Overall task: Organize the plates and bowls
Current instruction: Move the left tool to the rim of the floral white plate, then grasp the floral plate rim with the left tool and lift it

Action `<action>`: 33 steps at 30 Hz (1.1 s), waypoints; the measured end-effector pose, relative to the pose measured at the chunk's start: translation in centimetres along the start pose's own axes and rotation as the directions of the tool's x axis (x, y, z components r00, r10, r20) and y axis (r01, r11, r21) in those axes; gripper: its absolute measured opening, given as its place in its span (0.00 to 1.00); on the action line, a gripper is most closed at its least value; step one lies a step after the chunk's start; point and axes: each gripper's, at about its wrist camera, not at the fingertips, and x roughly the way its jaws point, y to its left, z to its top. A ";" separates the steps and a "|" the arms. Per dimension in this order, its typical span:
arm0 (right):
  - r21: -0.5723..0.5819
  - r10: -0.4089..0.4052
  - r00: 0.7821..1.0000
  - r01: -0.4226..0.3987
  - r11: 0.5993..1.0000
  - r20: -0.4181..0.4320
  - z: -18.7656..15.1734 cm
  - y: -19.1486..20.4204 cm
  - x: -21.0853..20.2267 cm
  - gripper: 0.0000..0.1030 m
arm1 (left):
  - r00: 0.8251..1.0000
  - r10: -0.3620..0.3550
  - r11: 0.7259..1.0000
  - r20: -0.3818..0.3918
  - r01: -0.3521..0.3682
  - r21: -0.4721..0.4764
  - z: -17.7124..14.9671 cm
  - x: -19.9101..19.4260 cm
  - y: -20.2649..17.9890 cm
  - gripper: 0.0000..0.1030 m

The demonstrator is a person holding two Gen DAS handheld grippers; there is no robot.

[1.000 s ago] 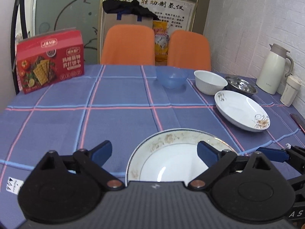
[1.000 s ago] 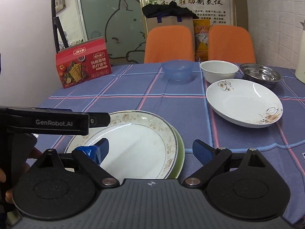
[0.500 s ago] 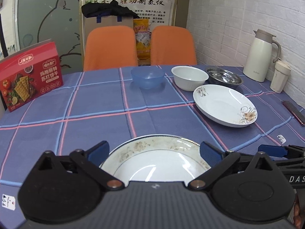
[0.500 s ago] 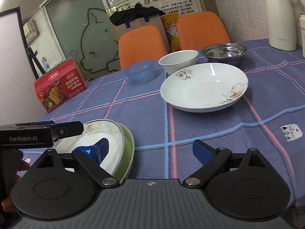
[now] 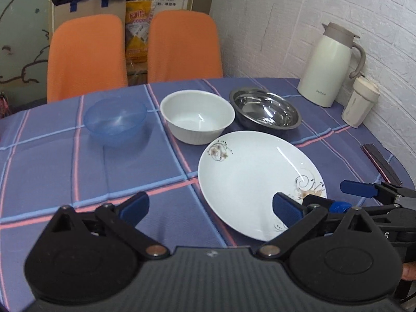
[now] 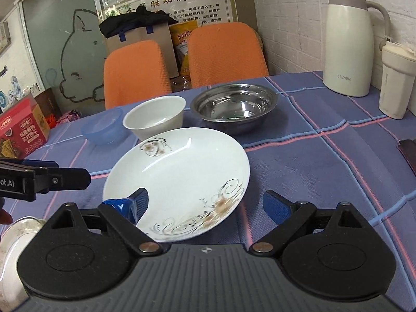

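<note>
Lying empty: white plate [image 6: 182,171], white bowl [image 6: 156,117], steel bowl [image 6: 234,106], blue bowl [image 5: 114,119]

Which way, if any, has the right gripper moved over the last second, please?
Yes. The right gripper has swung rightward, from over the stacked plates to the swirl-patterned plate, nearer the thermos.
</note>
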 end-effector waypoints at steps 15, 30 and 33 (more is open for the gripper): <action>-0.055 -0.011 0.996 0.006 0.998 -0.091 0.5 0.1 4.5 0.80 | 0.996 0.017 1.000 -0.082 -0.018 -0.012 2.0 7.4 0.0 0.97; -0.122 -0.005 1.000 0.001 0.992 -0.030 -0.2 1.4 5.1 0.84 | 0.984 0.079 0.995 -0.157 -0.068 0.074 1.9 9.2 -1.1 0.93; -0.126 0.000 1.000 -0.003 0.992 -0.022 -0.4 1.5 5.1 0.85 | 0.985 0.080 0.995 -0.151 -0.070 0.071 1.8 9.1 -1.2 0.93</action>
